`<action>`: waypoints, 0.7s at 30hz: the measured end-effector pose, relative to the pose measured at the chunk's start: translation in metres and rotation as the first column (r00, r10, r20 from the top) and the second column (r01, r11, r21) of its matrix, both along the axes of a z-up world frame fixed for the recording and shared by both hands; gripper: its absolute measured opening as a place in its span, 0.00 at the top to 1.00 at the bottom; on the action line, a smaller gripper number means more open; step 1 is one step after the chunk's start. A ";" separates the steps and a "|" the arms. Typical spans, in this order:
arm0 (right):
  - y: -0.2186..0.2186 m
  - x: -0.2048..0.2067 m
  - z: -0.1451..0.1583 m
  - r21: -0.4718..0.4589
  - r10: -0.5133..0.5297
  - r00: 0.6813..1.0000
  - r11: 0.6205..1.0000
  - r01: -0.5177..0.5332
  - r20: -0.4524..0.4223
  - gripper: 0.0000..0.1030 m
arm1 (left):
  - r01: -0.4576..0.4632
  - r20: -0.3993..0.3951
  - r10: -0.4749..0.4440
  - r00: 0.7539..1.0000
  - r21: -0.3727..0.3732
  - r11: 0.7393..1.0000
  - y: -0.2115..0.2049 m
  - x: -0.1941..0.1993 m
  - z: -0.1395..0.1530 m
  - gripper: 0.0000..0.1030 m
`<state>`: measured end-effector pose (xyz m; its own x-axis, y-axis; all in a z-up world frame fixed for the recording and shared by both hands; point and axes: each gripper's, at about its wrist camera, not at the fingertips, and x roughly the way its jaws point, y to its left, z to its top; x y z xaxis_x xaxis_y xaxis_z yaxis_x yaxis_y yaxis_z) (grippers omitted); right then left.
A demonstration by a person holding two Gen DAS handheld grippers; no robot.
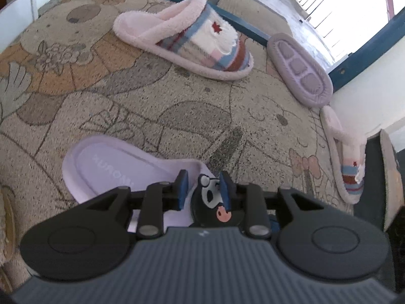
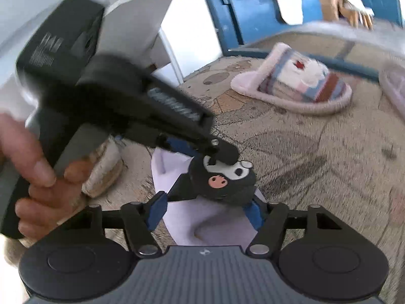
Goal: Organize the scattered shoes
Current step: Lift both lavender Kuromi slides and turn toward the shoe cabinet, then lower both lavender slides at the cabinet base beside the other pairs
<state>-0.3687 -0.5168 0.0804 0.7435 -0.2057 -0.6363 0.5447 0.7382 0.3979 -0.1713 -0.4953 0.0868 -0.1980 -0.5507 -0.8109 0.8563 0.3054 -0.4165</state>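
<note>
**Ana:** Left wrist view first; the left gripper has its blue pads either side of the black cartoon face on the toe of the lilac slipper; the right pad lies against the face, the left pad stands a little off it; whether it truly pinches, I cannot tell.

**Ben:** And beyond those jaws?

**Ana:** The lilac insole runs out to the left of the jaws on the patterned rug; far ahead lies a pink striped slipper, upright; ahead and to the right a lilac slipper turned sole-up; further right, near the wall, a second striped slipper.

**Ben:** Right wrist view?

**Ana:** The right gripper sits spread, one pad each side of the same toe; the black face is just ahead, between them; the right pad looks close to it or touching, the left pad stands clear; a grip I cannot confirm; the left gripper comes in from the upper left, held by a hand, tips on the face; the striped slipper lies ahead to the right, blurred.
</note>
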 end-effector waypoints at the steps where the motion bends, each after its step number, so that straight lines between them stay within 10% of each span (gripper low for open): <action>1: -0.003 -0.004 -0.003 0.051 -0.017 1.000 0.999 0.017 0.006 0.54 | -0.004 0.001 0.004 1.000 0.002 1.000 0.002 0.001 -0.001 0.65; 6: 0.002 -0.011 -0.025 0.169 -0.039 0.999 0.985 0.039 -0.002 0.56 | -0.007 -0.046 0.008 0.999 0.024 1.000 0.007 0.005 -0.015 0.48; 10: -0.002 -0.003 -0.032 0.210 -0.052 0.998 0.977 0.043 0.035 0.65 | 0.016 -0.060 -0.015 0.998 0.007 1.000 0.008 0.000 -0.018 0.65; 21: -0.006 0.003 -0.024 0.220 -0.059 0.993 0.975 0.035 0.101 0.71 | 0.005 0.064 -0.004 0.998 -0.022 1.000 0.006 0.000 0.007 0.66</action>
<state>-0.3654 -0.5229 0.0560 0.8021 -0.1073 -0.5875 0.5226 0.6023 0.6035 -0.1713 -0.4893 0.0938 -0.1482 -0.5682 -0.8094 0.8829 0.2928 -0.3671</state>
